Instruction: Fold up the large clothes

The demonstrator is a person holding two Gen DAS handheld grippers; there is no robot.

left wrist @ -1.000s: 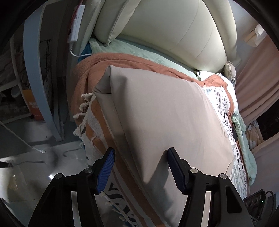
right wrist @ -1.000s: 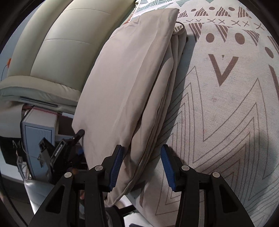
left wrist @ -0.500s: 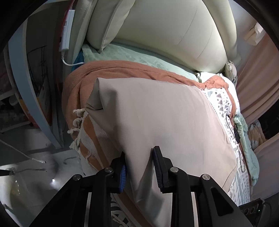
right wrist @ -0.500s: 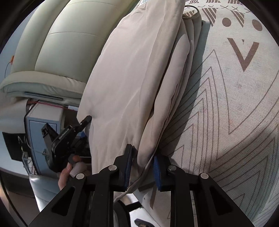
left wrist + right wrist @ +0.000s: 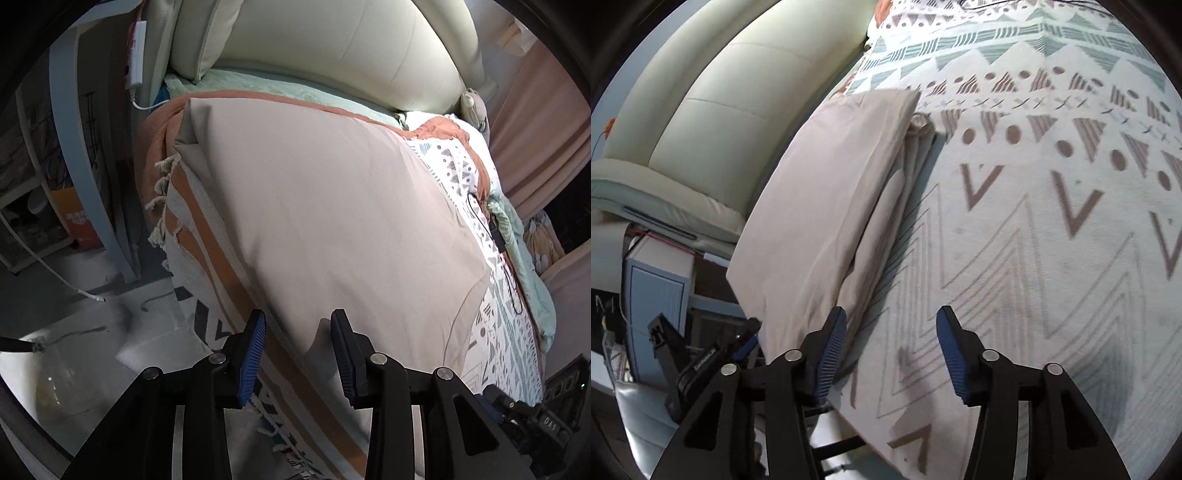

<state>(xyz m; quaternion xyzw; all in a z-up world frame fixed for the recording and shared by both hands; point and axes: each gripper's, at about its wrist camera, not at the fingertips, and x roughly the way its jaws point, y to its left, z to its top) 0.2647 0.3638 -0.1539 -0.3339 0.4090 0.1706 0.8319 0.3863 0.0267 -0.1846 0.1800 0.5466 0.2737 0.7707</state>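
While your folded beige garment (image 5: 332, 206) lies flat on the patterned bedspread (image 5: 1052, 258), both claws stand off it.
You have the garment along the bed's edge beside the cream headboard (image 5: 332, 48), over an orange fringed blanket (image 5: 192, 229). Your left gripper (image 5: 297, 350) is opening, pads clear above the garment's near edge; your right gripper (image 5: 890, 350) is opening too, nothing between its blue pads (image 5: 951, 354).
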